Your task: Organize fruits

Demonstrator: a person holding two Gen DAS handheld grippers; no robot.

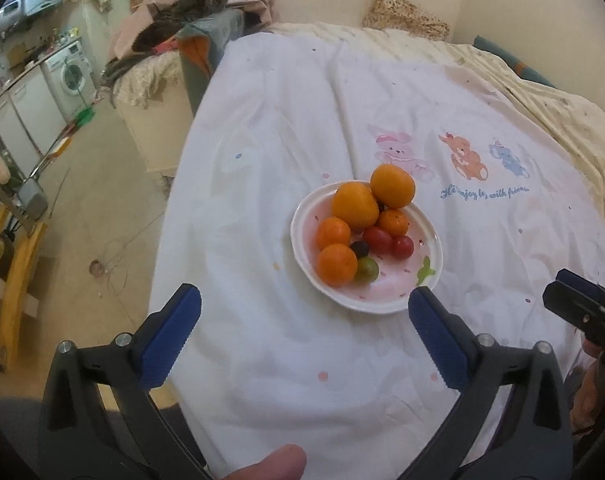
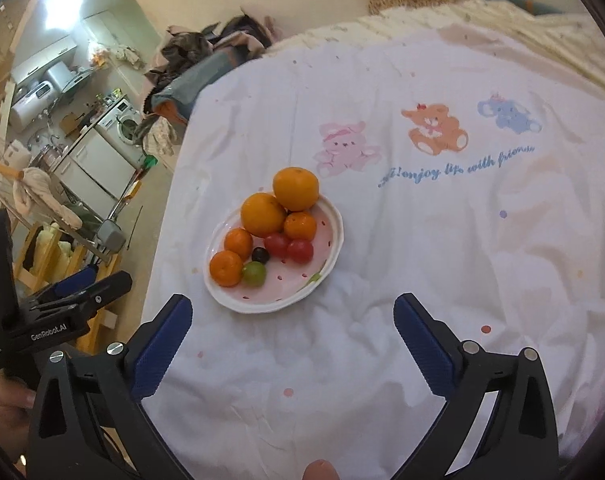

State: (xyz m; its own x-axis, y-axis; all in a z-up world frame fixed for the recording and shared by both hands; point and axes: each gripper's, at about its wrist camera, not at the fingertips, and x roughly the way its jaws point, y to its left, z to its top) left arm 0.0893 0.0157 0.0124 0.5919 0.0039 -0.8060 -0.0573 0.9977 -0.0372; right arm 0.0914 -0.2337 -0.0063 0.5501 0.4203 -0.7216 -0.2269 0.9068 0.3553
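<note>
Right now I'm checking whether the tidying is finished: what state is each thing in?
Plate: upright on the white sheet, loaded.
Large oranges: two, piled at the plate's far side.
Small oranges: three, in the plate.
Red tomatoes: two, touching, in the plate.
Dark grape: in the plate.
Green grape: in the plate.
Left gripper: fingers wide open, empty.
Right gripper: fingers wide open, empty.

On the sheet (image 1: 262, 360) stands the plate (image 1: 426, 240). Oranges (image 1: 354, 205) lie at the plate's far side, tomatoes (image 1: 377, 238) mid-plate, grapes (image 1: 367, 269) at its near side.
</note>
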